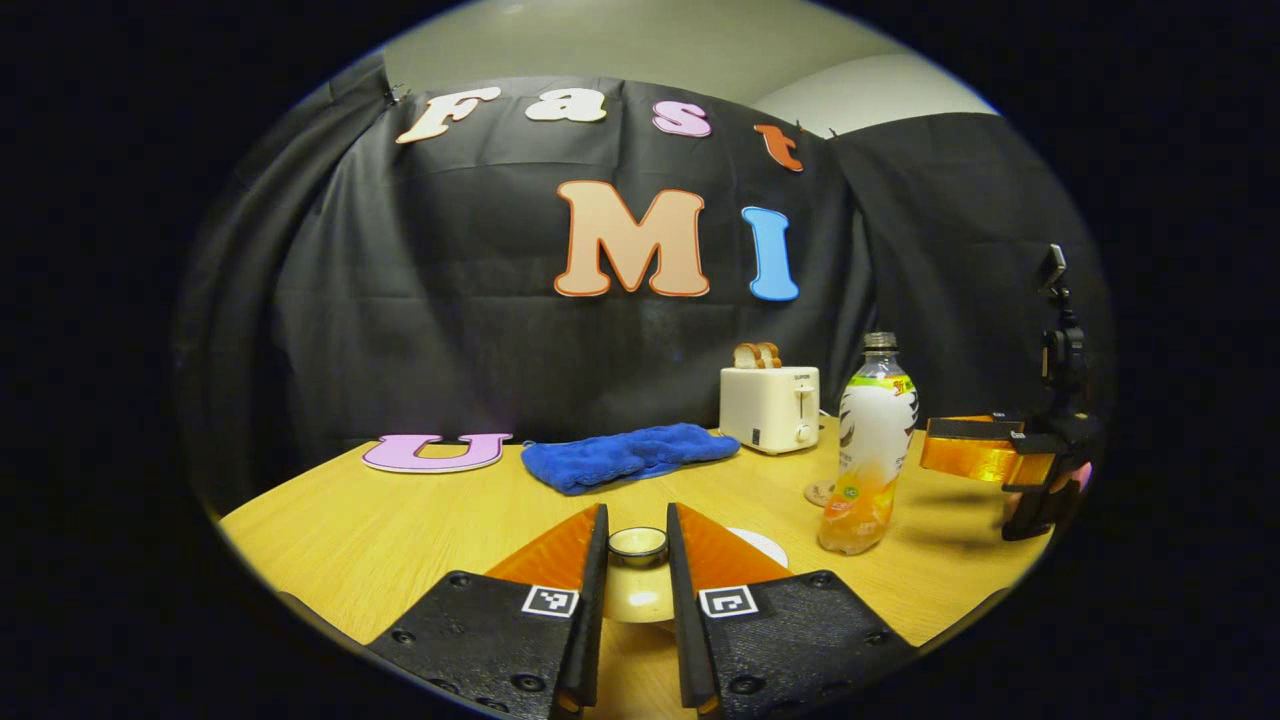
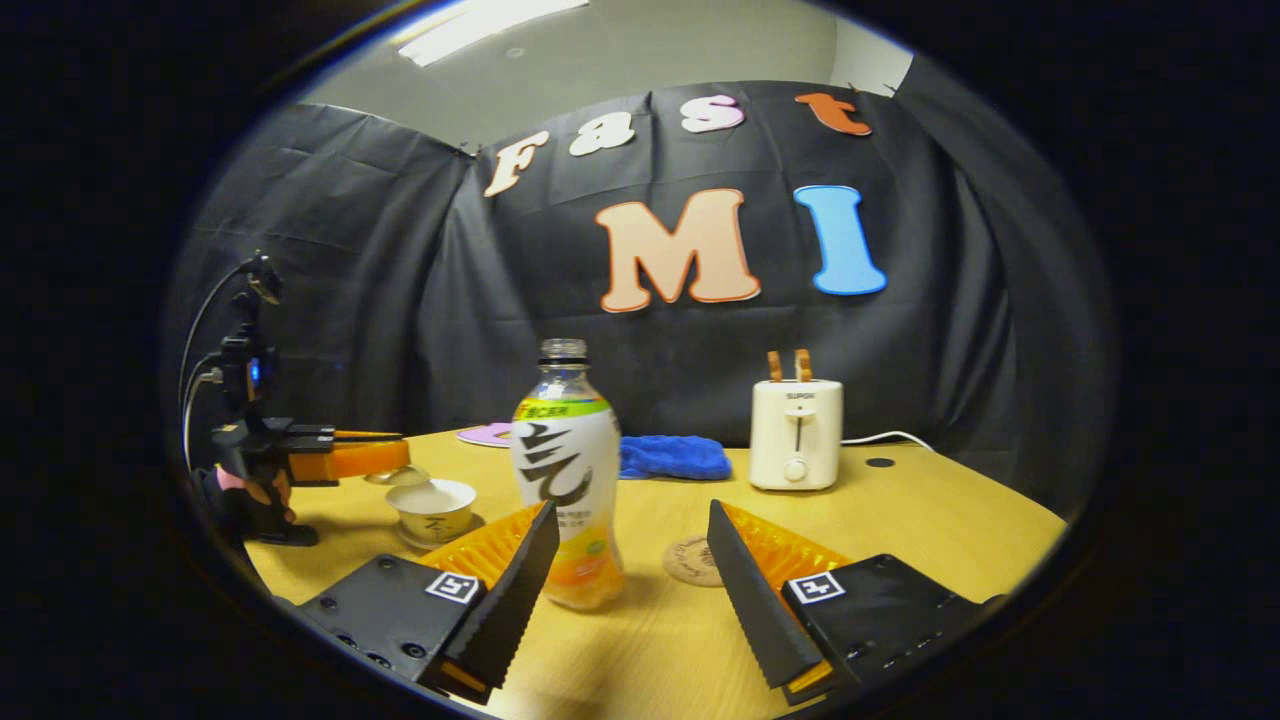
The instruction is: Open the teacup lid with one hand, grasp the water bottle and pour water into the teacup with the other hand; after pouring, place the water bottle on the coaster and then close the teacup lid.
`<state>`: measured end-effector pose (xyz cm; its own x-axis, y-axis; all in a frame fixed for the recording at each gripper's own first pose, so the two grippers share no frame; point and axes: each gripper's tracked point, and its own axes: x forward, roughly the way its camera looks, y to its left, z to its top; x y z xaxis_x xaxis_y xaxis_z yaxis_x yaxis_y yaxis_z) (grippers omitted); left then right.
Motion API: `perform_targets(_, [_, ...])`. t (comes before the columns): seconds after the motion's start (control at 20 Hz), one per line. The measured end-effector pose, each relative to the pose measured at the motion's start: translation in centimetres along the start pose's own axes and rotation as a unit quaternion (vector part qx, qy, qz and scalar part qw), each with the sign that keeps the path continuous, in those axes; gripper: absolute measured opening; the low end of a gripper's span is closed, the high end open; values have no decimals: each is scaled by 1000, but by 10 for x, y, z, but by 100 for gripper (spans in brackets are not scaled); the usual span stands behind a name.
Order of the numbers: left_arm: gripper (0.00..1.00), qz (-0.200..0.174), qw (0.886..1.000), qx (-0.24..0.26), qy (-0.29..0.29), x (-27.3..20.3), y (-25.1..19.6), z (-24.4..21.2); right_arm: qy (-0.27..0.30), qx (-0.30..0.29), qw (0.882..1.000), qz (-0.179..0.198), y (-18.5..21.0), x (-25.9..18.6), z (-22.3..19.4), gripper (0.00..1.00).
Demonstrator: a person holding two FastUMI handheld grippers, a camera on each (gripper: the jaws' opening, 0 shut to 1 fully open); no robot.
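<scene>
left claw (image 1: pixel 637 565): clamped on lid (image 1: pixel 638 575), lifted above cup (image 2: pixel 432 510) | right claw (image 2: pixel 630 560): apart, near bottle (image 2: pixel 567 470) | bottle upright on tabletop (image 2: pixel 900 520) beside coaster (image 2: pixel 688 560)

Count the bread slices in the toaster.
2: both slices stand side by side in the slots of the toaster at the table's back, beside the blue cloth.

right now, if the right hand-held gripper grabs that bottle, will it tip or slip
The bottle is tall and narrow and stands upright, so a push up high would probably tip it. Liquid shows only near its bottom, so it is likely light. Its smooth wrap may slip; the right hand-held gripper should probably grip mid-body.
</scene>
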<state>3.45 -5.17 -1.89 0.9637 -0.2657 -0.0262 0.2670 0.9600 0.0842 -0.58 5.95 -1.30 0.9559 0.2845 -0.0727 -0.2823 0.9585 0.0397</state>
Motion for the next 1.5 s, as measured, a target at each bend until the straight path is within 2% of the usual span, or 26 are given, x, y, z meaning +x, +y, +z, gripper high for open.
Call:
perform_targets(0.05, [29,11,1000,0,0,-2,5,0,0,0,1000,13,4,0,0,92])
perform_targets(0.1, [29,21,1000,1,-1,-4,10,0,1,1,1000,20,6,-1,0,95])
perform_targets(0.15, [29,35,999,1,0,-6,16,1,1,1,1000,23,8,-1,1,92])
perform_targets(0.35, [29,84,996,3,2,-15,37,0,4,2,999,34,14,1,0,92])
perform_targets(0.45, [29,107,994,3,3,-19,49,0,6,2,999,34,18,6,-2,95])
perform_targets(0.6, [29,130,992,4,2,-24,59,-1,15,0,1000,27,20,16,-6,92])
perform_targets(0.75, [29,138,990,4,2,-25,61,-1,38,-3,999,14,19,26,-13,92])
perform_targets(0.8, [29,139,990,4,2,-25,62,-1,42,-4,999,11,20,29,-14,98])
perform_targets(0.85, [29,141,990,4,2,-25,63,-1,47,-7,999,9,21,33,-15,92])
perform_targets(0.9, [29,141,990,4,2,-26,63,-1,49,-10,999,7,22,37,-17,95])
perform_targets(1.15, [29,141,990,4,2,-25,63,-1,74,-35,997,-10,25,58,-24,92])
perform_targets(1.3, [29,141,990,3,3,-27,63,-2,83,-60,994,-23,29,61,-28,73])
perform_targets(1.35, [29,141,990,3,3,-27,63,-1,84,-71,993,-30,28,64,-27,74])
perform_targets(1.4, [29,141,990,3,3,-26,63,-1,82,-80,993,-36,29,66,-26,65])
perform_targets(1.5, [29,141,990,3,3,-26,63,-1,85,-85,992,-44,31,66,-26,65])
